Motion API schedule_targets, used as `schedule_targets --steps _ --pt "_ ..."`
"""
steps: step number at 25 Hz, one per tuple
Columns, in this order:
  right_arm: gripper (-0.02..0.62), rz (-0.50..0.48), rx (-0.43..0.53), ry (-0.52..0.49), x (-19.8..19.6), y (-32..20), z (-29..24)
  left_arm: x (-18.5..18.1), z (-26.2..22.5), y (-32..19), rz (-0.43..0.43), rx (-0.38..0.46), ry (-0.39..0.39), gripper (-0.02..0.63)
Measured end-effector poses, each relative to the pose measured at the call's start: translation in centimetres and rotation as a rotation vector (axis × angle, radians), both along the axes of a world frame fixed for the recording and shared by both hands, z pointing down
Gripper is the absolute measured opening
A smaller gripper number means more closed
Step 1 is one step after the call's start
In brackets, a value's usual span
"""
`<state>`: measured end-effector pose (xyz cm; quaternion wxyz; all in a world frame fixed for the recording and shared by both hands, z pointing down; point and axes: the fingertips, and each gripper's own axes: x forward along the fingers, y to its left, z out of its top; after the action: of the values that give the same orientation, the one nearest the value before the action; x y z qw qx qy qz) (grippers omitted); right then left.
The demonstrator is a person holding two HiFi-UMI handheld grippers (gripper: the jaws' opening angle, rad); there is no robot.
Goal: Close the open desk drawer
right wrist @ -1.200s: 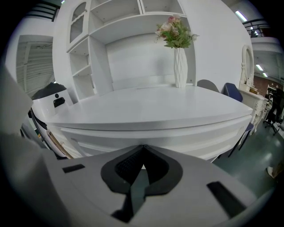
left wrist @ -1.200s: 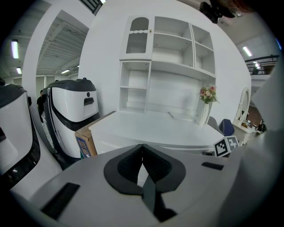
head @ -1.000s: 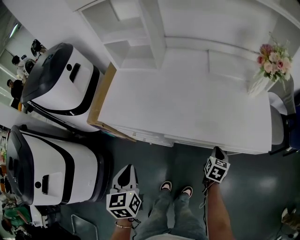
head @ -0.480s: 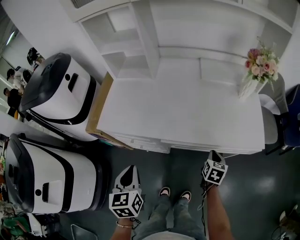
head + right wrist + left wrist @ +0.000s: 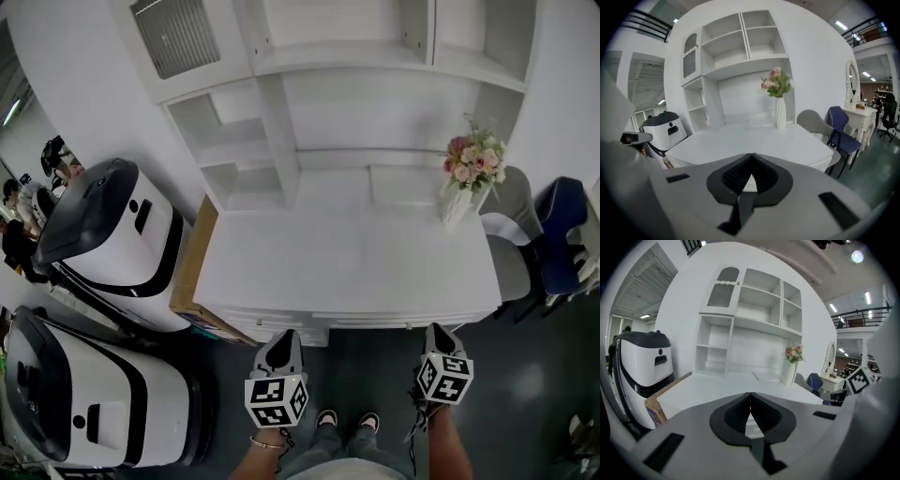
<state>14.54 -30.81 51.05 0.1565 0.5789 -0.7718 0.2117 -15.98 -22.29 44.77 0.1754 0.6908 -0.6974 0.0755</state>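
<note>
The white desk (image 5: 347,258) with its shelf hutch (image 5: 281,122) fills the middle of the head view. Drawer fronts (image 5: 281,330) run as a narrow strip under the desk's front edge, stepping out a little at the left; how far any drawer stands open I cannot tell. My left gripper (image 5: 285,336) is just in front of that strip, its tip at the edge, jaws shut on nothing (image 5: 750,395). My right gripper (image 5: 437,329) is by the desk's front right part, also shut and empty (image 5: 751,157). The desk top (image 5: 717,385) shows beyond both jaws.
A vase of flowers (image 5: 469,173) stands at the desk's back right. A grey chair (image 5: 511,258) and a blue chair (image 5: 562,234) are to the right. Two large white-and-black machines (image 5: 112,244) (image 5: 84,394) and a cardboard box (image 5: 192,277) flank the left side. My feet (image 5: 345,420) stand on the dark floor.
The head view has tipped up, showing more of the hutch. Both grippers have come closer to the desk's front edge; the left one has shifted right.
</note>
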Motion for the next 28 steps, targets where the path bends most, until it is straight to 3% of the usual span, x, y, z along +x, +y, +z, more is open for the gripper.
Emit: schedule_targets --steps 6,14,28 --pt "0.008 0.109 0.131 0.007 4.7 3.3 -6.6 2.9 -2.5 -3.1 0.105 0.078 0.005 0.020" --pt "0.008 0.209 0.170 -0.005 7.8 5.9 -8.3 6.2 -3.8 -5.4 0.199 0.114 0.002 0.020" --pt "0.005 0.208 0.168 0.001 7.7 5.7 -8.5 7.2 -3.9 -5.8 0.223 0.105 -0.020 0.020"
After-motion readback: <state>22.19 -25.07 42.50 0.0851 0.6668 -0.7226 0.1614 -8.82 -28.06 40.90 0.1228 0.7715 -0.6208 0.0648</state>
